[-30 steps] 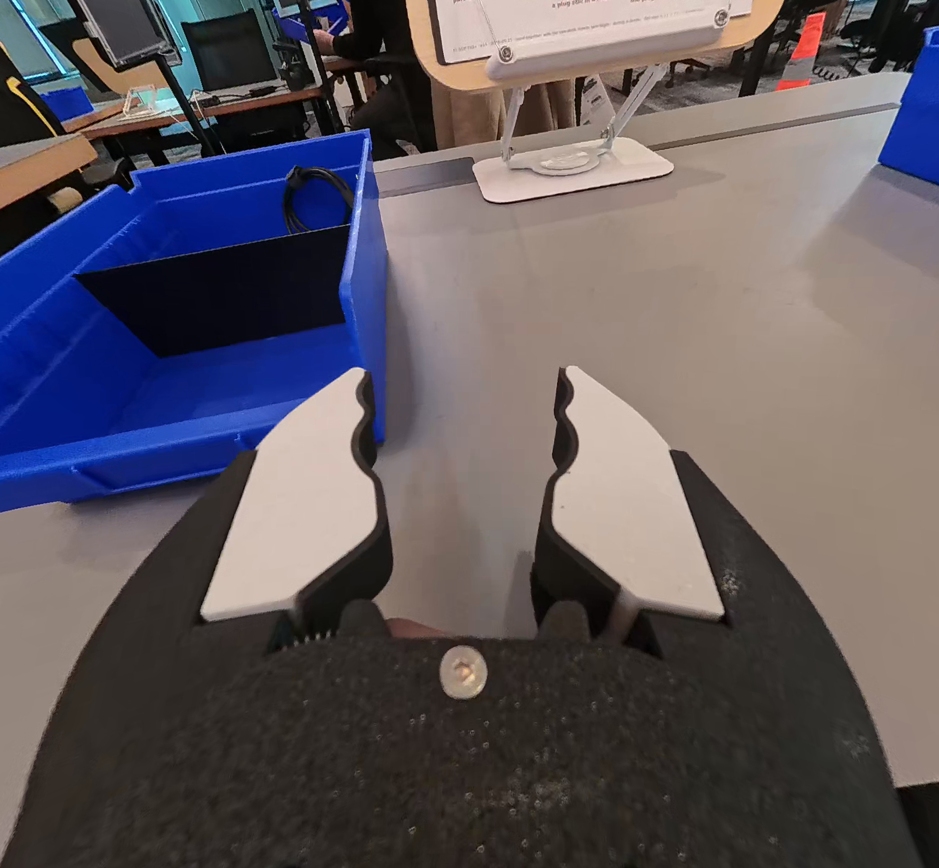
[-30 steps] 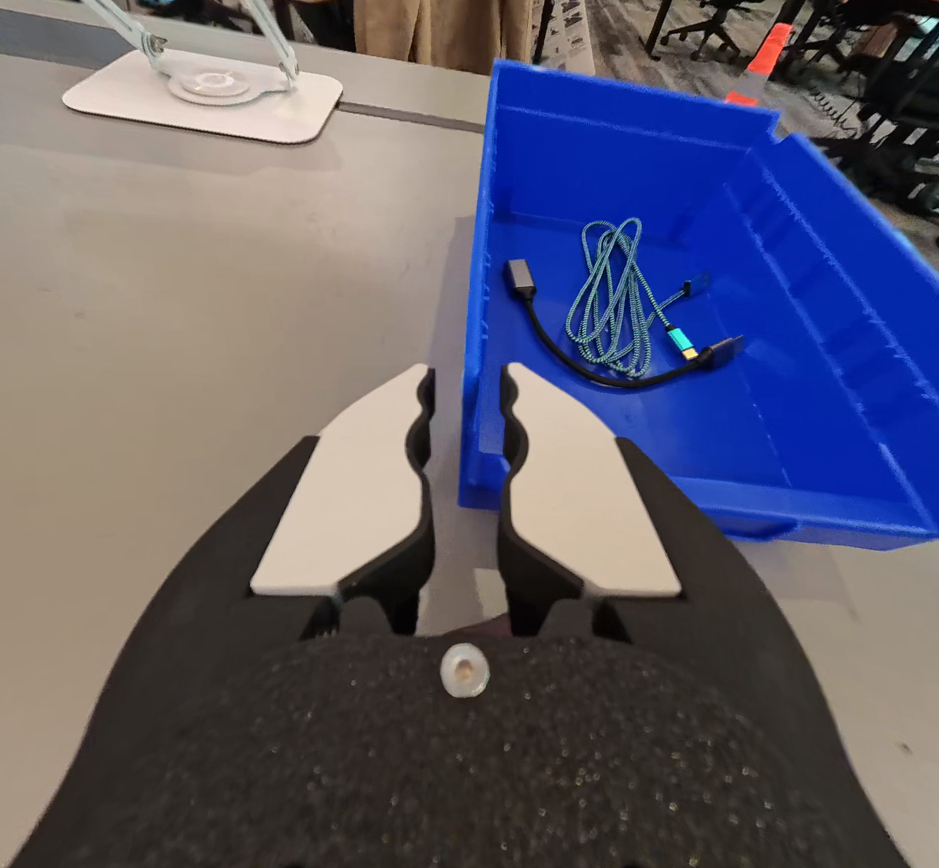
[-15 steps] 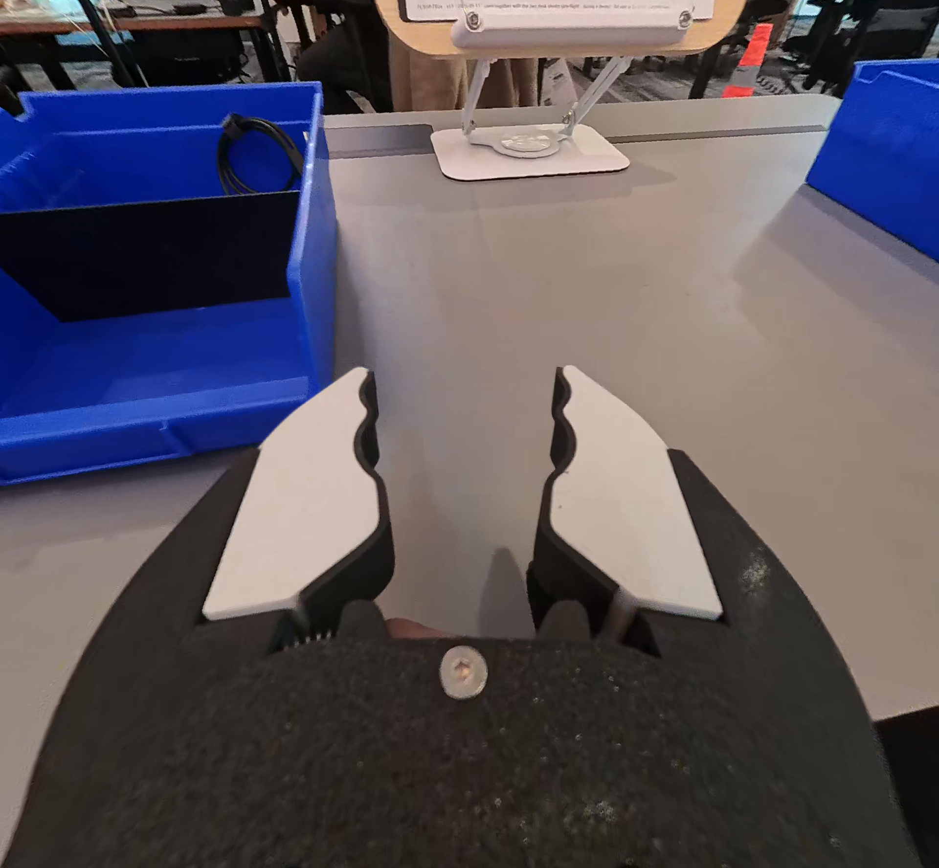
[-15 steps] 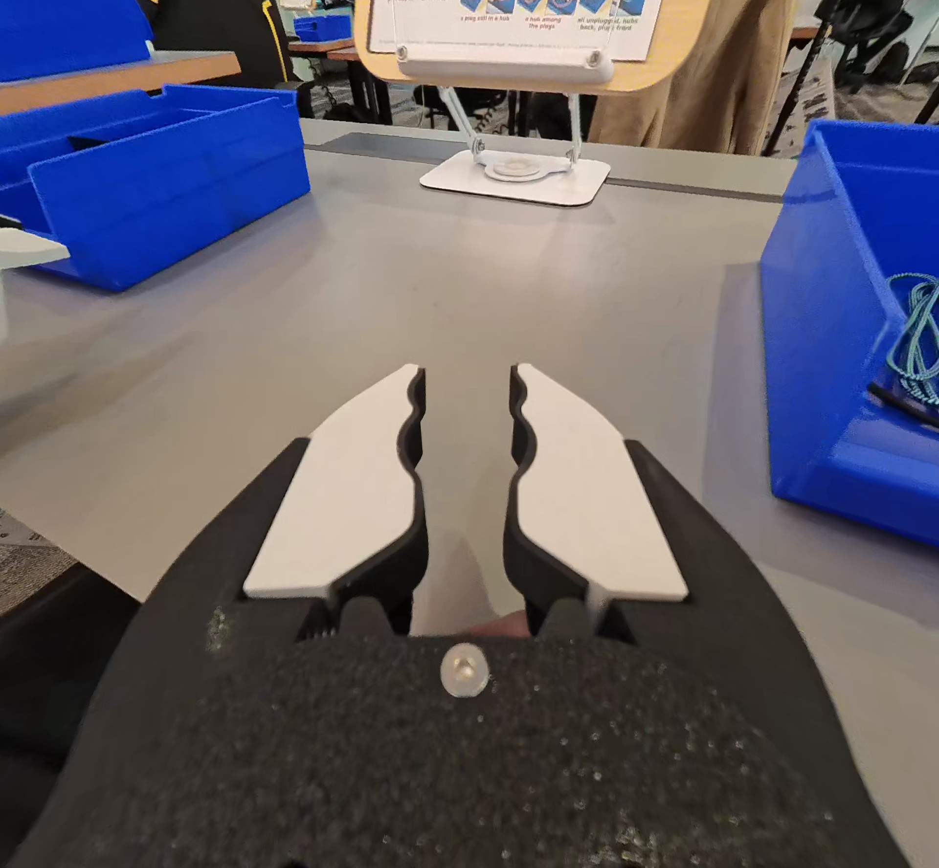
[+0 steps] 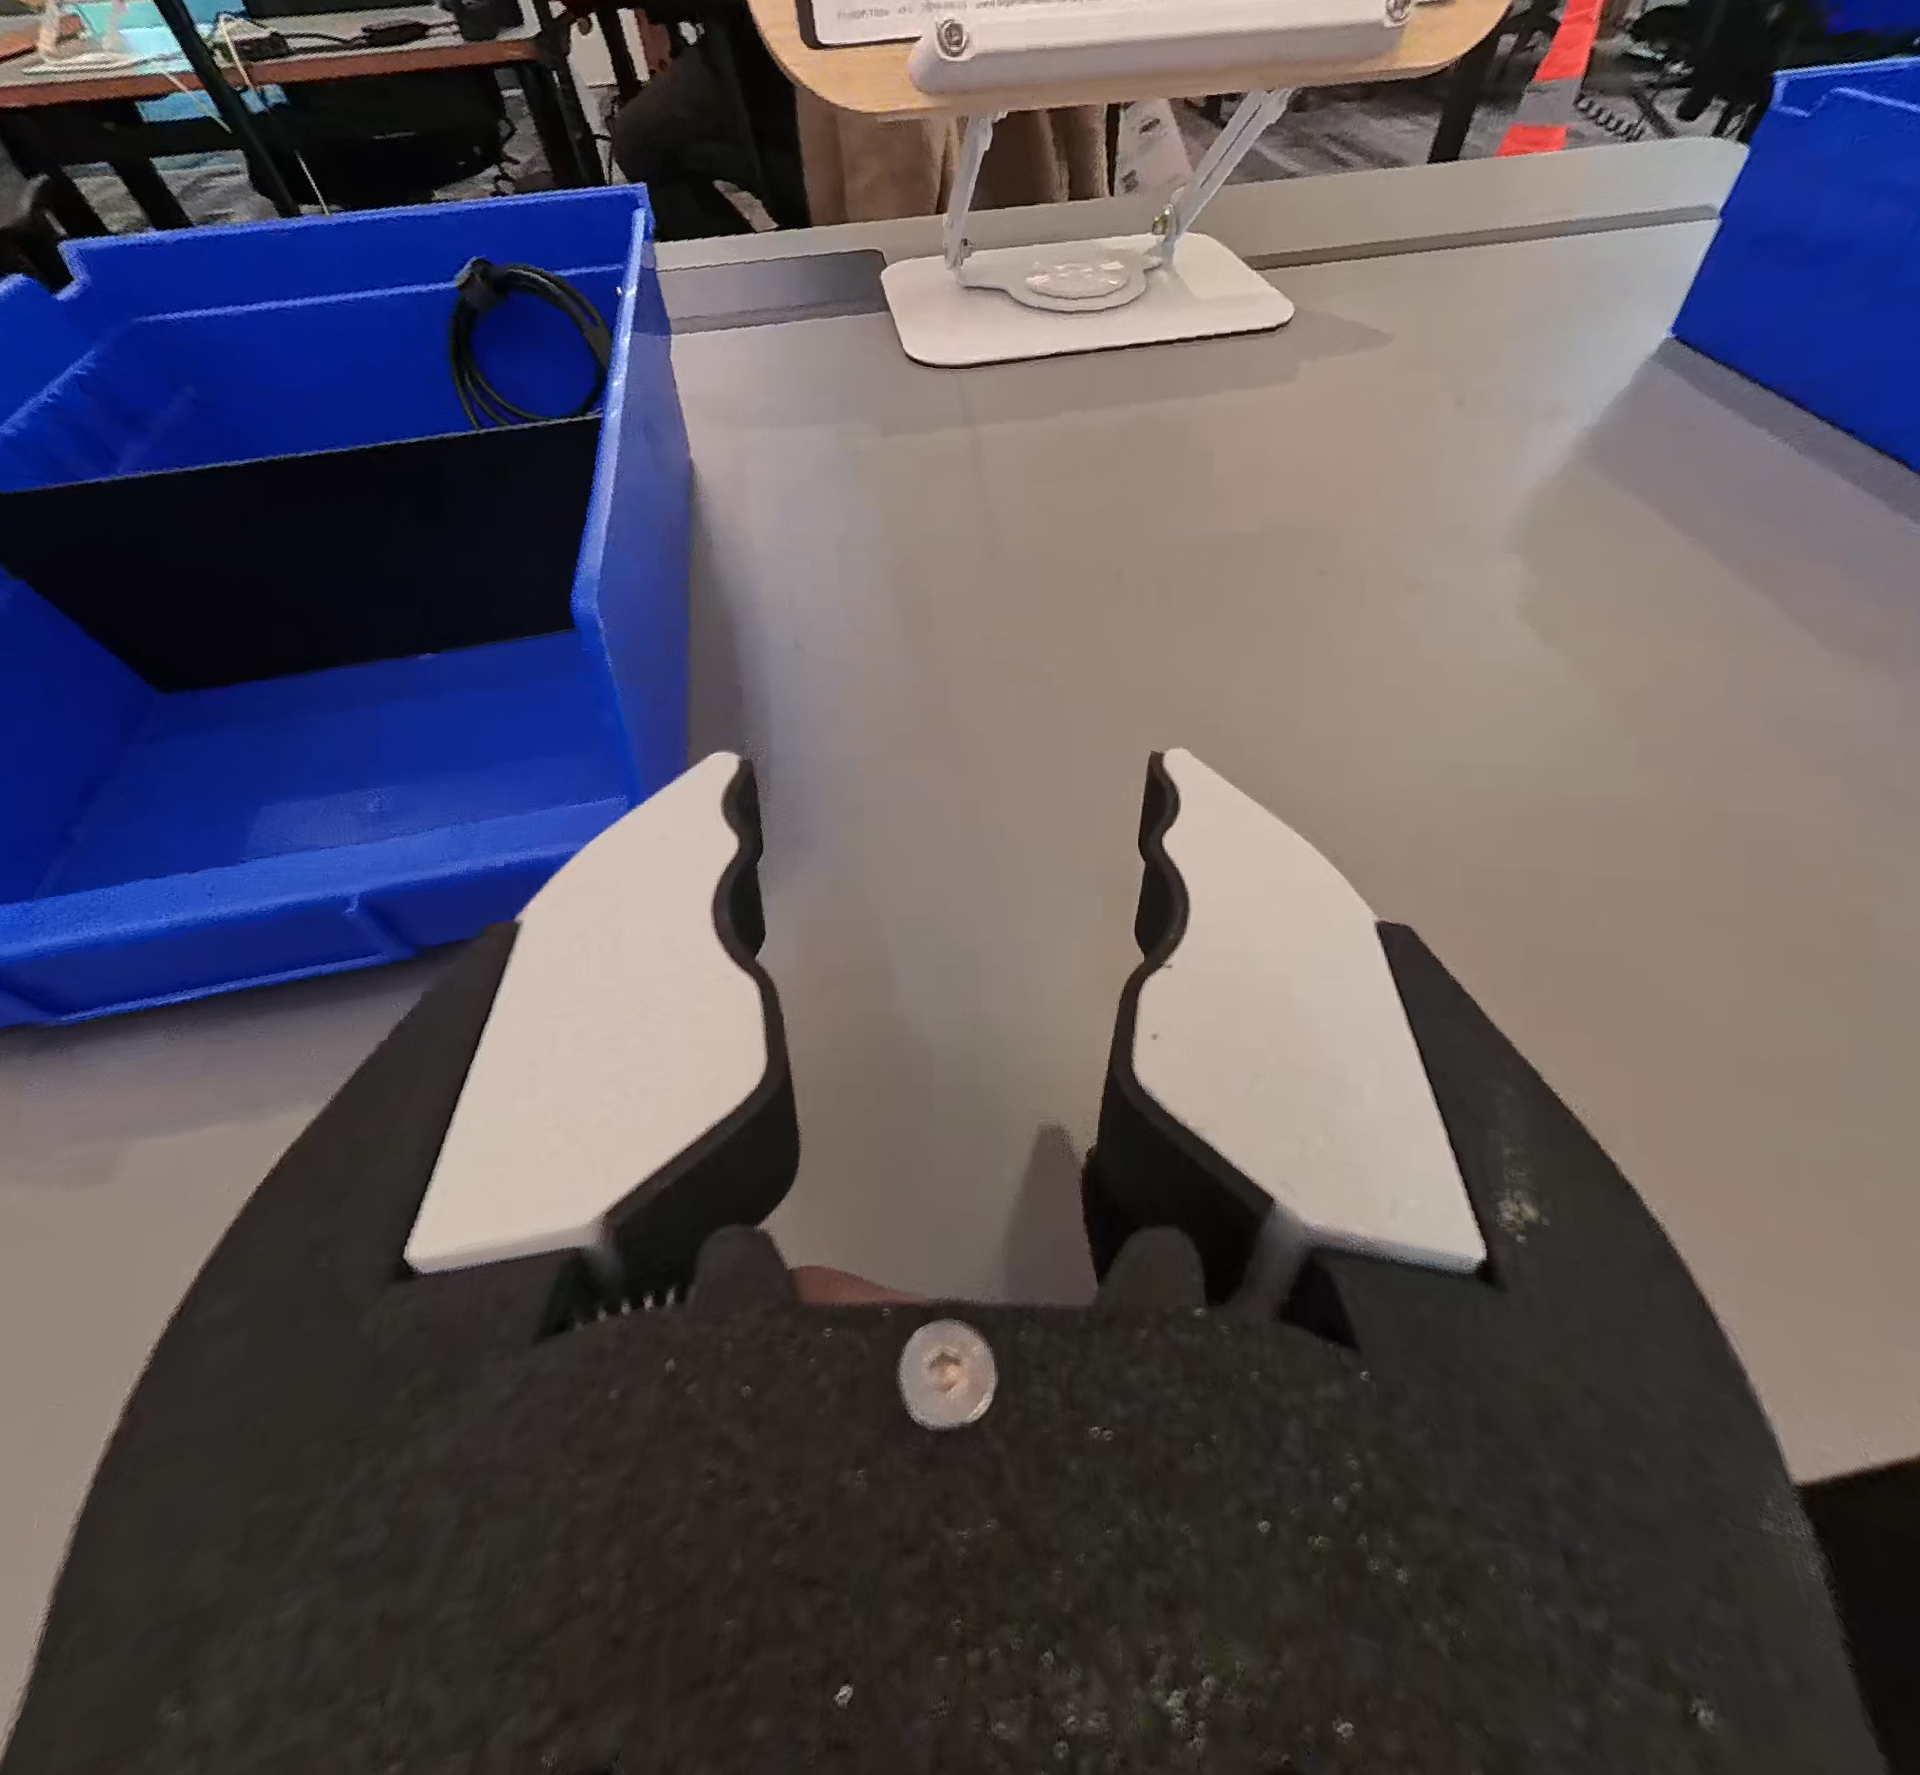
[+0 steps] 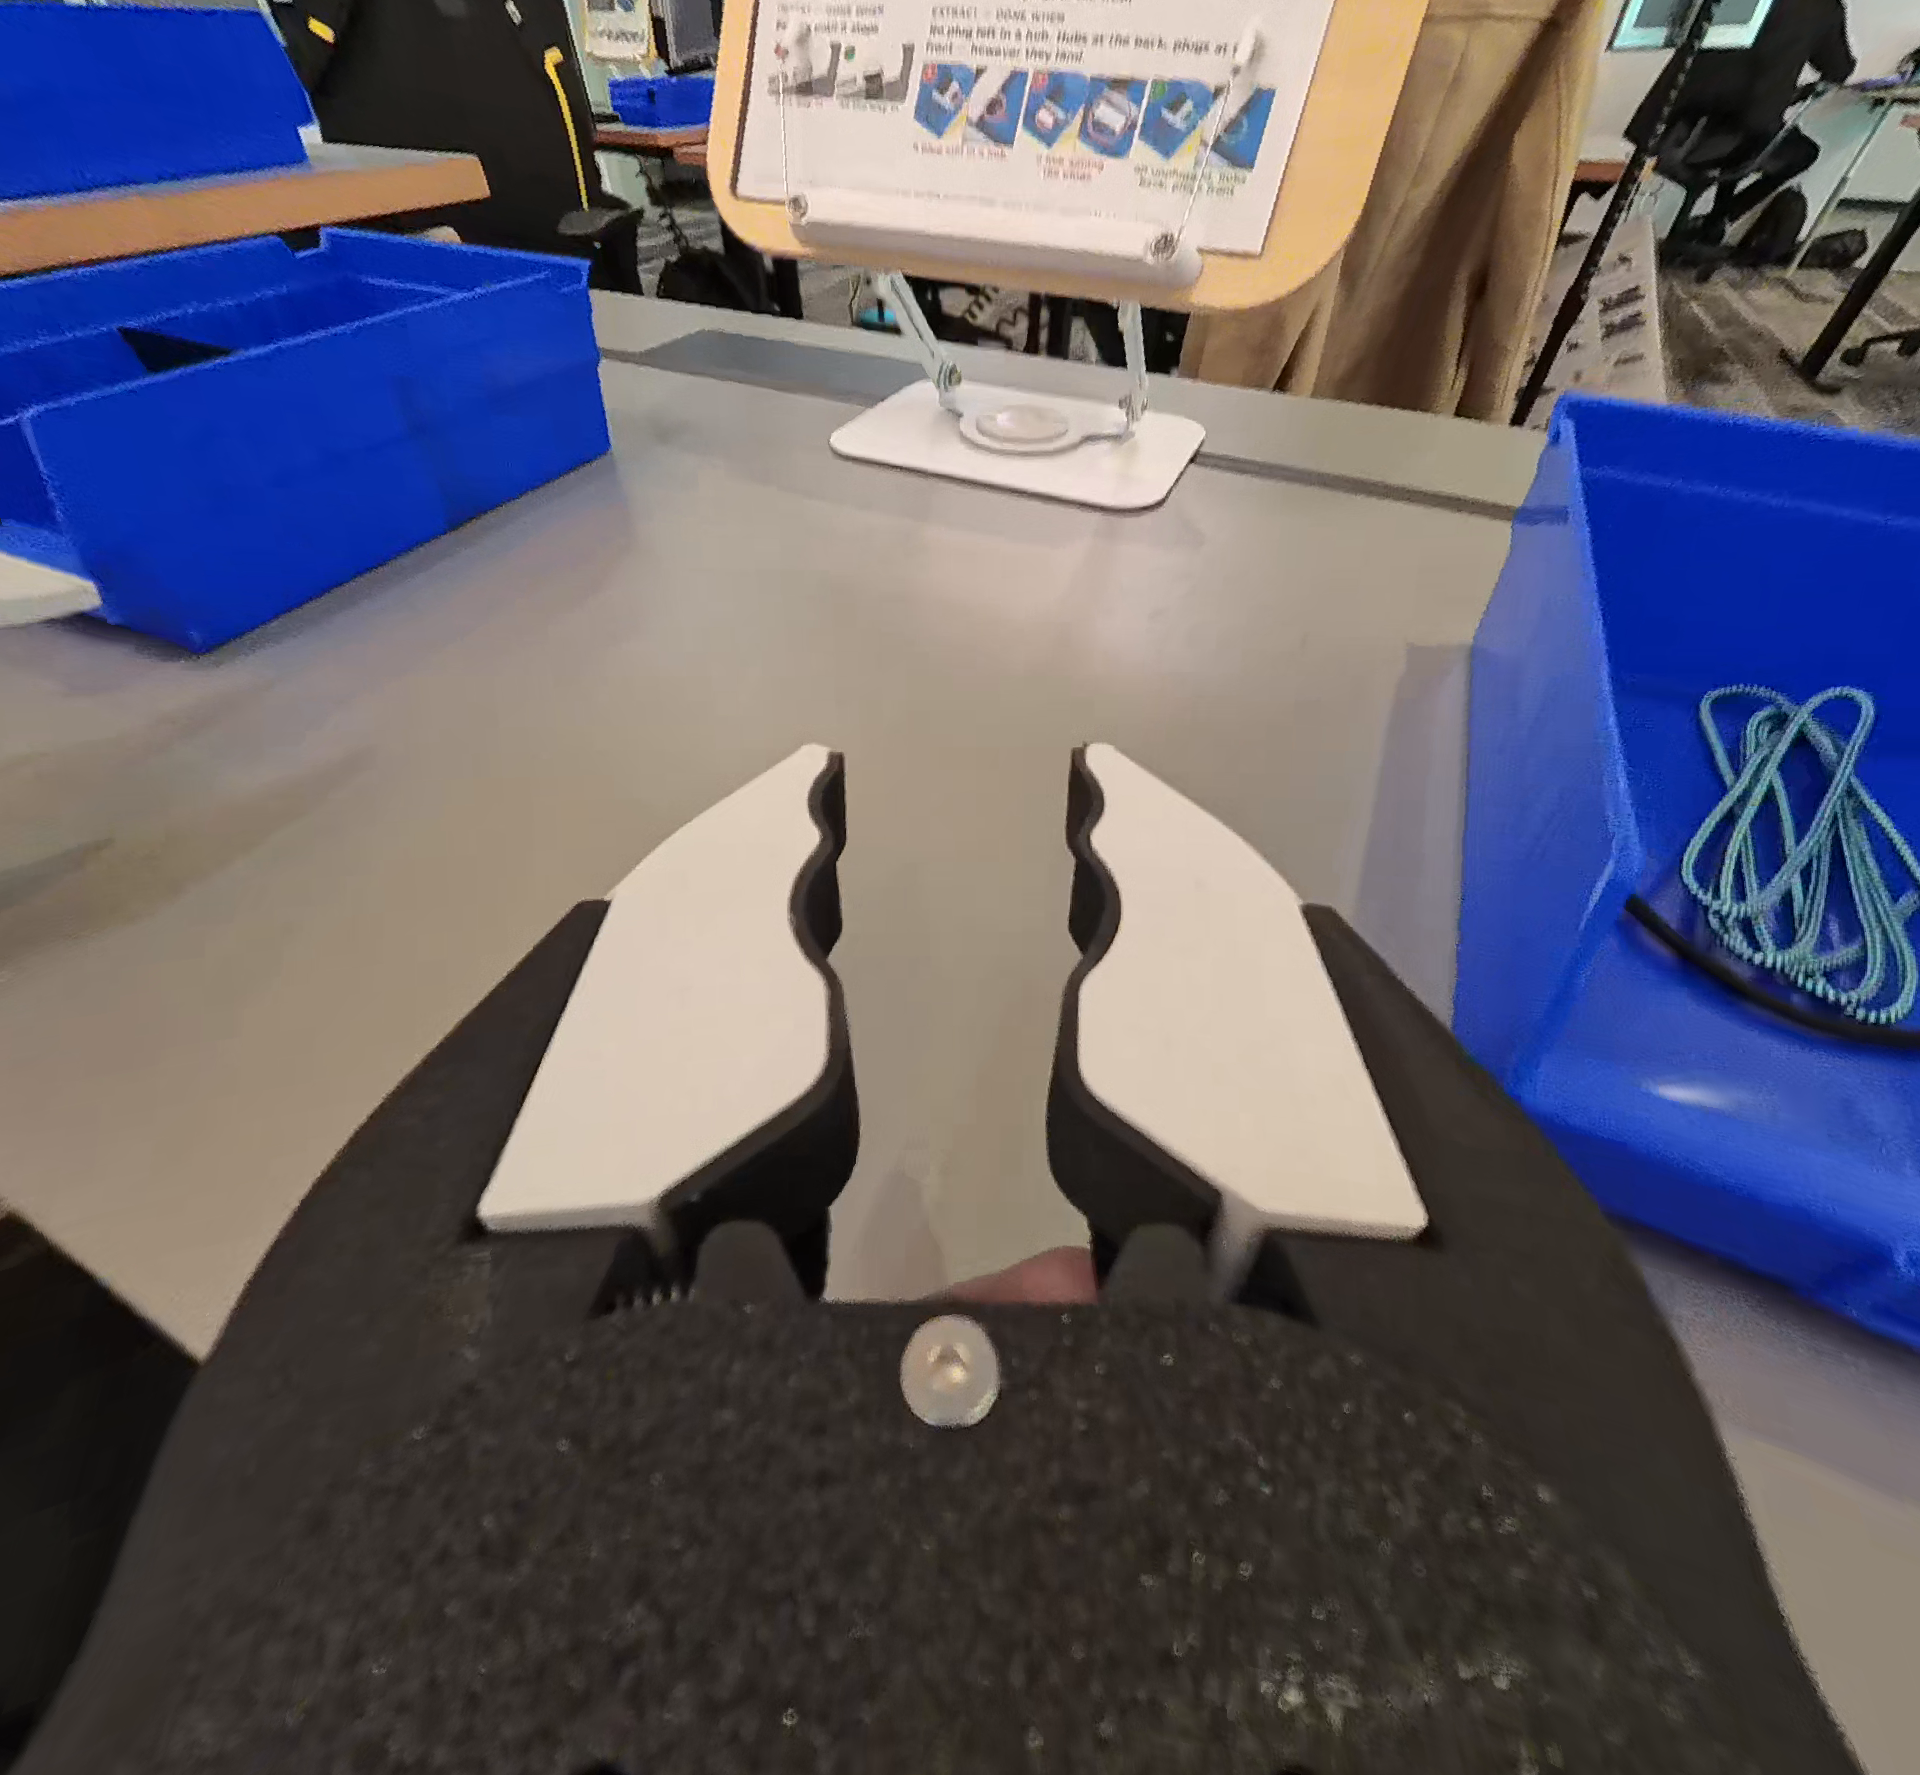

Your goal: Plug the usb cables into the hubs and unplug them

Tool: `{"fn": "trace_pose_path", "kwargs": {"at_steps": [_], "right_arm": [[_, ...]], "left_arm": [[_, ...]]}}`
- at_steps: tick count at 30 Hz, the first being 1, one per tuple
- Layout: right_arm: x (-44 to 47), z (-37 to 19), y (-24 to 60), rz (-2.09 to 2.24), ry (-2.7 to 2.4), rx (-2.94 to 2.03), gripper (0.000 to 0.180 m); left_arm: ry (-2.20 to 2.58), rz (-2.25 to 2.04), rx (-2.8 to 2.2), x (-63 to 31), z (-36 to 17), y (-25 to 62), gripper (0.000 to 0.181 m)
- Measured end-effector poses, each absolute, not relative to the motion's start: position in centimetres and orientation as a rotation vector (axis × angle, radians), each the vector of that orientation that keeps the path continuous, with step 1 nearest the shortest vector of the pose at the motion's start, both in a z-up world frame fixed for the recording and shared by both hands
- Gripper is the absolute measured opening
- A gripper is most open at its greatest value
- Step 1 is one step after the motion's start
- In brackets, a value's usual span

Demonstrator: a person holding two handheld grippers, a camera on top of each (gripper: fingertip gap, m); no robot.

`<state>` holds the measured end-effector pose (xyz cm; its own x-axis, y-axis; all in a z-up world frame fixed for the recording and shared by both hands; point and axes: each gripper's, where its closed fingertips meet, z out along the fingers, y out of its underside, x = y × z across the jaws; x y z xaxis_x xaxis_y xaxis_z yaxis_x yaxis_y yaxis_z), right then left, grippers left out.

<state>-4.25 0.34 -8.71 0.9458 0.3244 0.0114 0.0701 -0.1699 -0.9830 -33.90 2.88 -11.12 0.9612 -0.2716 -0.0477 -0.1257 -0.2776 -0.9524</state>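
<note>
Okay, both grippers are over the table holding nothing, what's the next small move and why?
Probably swing the right gripper, open and empty, toward the blue bin on its right to pick up the teal braided cable lying there.

Both views are evenly and brightly lit from overhead, with no harsh contrast. The grey table (image 5: pixel 1195 582) carries a soft sheen and pale reflected patches; shadows are faint and diffuse, the clearest lying under the stand's white base (image 5: pixel 1091 312) and beside the blue bin (image 6: pixel 1662 790). Wide-angle distortion bends the table edges and bin walls toward the frame borders. The left wrist view is fairly sharp; the right wrist view is softer, with motion blur smearing the instruction sheet (image 6: pixel 1039 42) and background.
</note>
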Motion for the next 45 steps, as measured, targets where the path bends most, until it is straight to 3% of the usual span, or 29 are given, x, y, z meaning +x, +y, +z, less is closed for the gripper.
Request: {"fn": "trace_pose_path", "kwargs": {"at_steps": [1,17,21,23,29,35,41,42,43,45], "right_arm": [[-4.3,-8.5,1.0,0.232,-0.301,-1.727,0.040],[-5.7,-10.2,6.2,0.339,-0.401,-1.696,0.040],[-5.8,-10.0,6.1,0.336,-0.402,-1.671,0.039],[-6.0,-10.0,6.1,0.325,-0.419,-1.666,0.039],[-6.1,-9.8,6.0,0.342,-0.424,-1.653,0.039],[-6.2,-9.8,5.7,0.359,-0.435,-1.645,0.039],[-6.3,-9.8,5.7,0.354,-0.444,-1.647,0.038],[-6.3,-9.9,5.7,0.351,-0.446,-1.649,0.038],[-6.4,-9.9,5.8,0.348,-0.449,-1.651,0.038],[-6.4,-9.9,5.8,0.343,-0.452,-1.651,0.037]], "left_arm": [[0.280,-0.156,-1.866,-33.8,-11.2,3.1,0.070],[0.254,-0.103,-1.960,-34.0,-11.5,5.9,0.068],[0.280,-0.081,-2.055,-35.7,-9.3,6.5,0.063],[0.335,-0.069,-2.144,-36.7,-7.3,7.8,0.069],[0.328,0.002,-2.211,-40.7,-0.8,17.5,0.066],[0.626,0.177,-2.423,-44.4,-5.4,25.4,0.066],[1.098,0.238,-2.598,-46.9,-12.8,26.6,0.060],[1.160,0.215,-2.632,-47.1,-13.8,26.4,0.058],[1.176,0.126,-2.654,-46.6,-14.2,26.3,0.043],[1.215,0.061,-2.668,-46.3,-14.4,26.5,0.041]]}}
